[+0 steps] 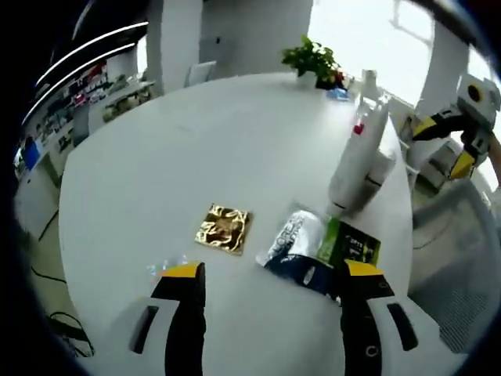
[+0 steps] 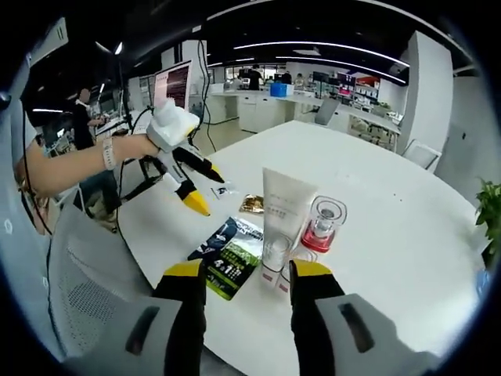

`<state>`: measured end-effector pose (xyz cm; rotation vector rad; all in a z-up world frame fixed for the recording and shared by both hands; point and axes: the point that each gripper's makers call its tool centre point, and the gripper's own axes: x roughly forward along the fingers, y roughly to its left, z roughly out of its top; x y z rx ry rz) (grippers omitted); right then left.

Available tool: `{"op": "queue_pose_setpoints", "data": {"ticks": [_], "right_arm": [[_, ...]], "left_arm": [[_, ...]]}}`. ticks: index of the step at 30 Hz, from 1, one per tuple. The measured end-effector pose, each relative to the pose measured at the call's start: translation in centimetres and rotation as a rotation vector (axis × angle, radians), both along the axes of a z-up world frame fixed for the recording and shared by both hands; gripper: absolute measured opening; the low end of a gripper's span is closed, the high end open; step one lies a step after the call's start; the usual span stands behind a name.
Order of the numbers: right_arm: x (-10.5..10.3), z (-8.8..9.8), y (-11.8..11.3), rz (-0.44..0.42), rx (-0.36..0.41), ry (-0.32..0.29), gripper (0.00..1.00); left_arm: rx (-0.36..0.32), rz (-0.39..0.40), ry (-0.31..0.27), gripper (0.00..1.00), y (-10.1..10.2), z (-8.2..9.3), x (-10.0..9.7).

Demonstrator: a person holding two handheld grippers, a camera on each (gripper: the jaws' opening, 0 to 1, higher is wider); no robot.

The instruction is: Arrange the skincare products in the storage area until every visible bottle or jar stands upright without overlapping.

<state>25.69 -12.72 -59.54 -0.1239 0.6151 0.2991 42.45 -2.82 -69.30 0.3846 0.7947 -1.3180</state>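
Tall white plastic squeeze tube (image 2: 279, 227) stands cap-down on the round white table (image 2: 407, 235), touching or just beside the clear jar with red base (image 2: 321, 225). Flat sachets lie at the tube's foot: a dark blue-and-white one (image 2: 213, 237), a green-and-black one (image 2: 236, 270), and a small gold foil packet (image 2: 251, 204) beyond. Risk, as I judge it: the tube looks top-heavy on a narrow cap, so a nudge from a jaw could tip it onto the jar or sachets. Right gripper (image 2: 249, 280) has jaws apart, empty, the tube just ahead between them. Left gripper (image 1: 272, 282), jaws apart, empty, sits near the sachets with the tube (image 1: 356, 160) ahead to its right. Potted green plant (image 1: 315, 63) far beyond the tube.
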Motion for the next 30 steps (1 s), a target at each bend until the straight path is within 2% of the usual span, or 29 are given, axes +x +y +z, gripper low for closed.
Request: {"op": "queue_pose_setpoints", "data": {"ticks": [3,8,12,16,19,21,26,28,30], "right_arm": [[0.0,-0.2,-0.3,-0.01,0.003,0.003,0.43],[-0.2,-0.6,-0.6,-0.024,0.019,0.01,0.43],[-0.3,-0.8,-1.1,-0.038,0.024,0.013,0.43],[-0.4,-0.9,-1.5,-0.052,0.033,0.013,0.43],[-0.5,-1.0,-1.8,-0.064,0.038,0.013,0.43],[-0.6,-1.1,-2.0,-0.07,0.042,0.013,0.42],[-0.8,-1.5,-2.2,-0.077,0.048,0.022,0.42],[-0.8,-1.5,-2.2,-0.08,0.054,0.02,0.42],[-0.8,-1.5,-2.3,-0.081,0.054,0.02,0.42]], "left_arm": [[0.0,0.011,0.022,0.67,-1.3,-0.7,0.3],[0.028,0.051,0.079,0.68,-2.3,-2.2,1.1],[0.068,0.086,0.108,0.7,-2.7,-3.4,1.8],[0.097,0.085,0.136,0.71,-3.0,-4.2,1.7],[0.104,0.097,0.13,0.7,-3.4,-4.6,2.3],[0.105,0.107,0.146,0.71,-3.6,-4.5,2.4],[0.12,0.072,0.128,0.71,-4.5,-4.6,2.5],[0.125,0.057,0.114,0.71,-5.1,-4.5,1.8],[0.131,0.046,0.107,0.71,-5.7,-4.5,1.8]]}}
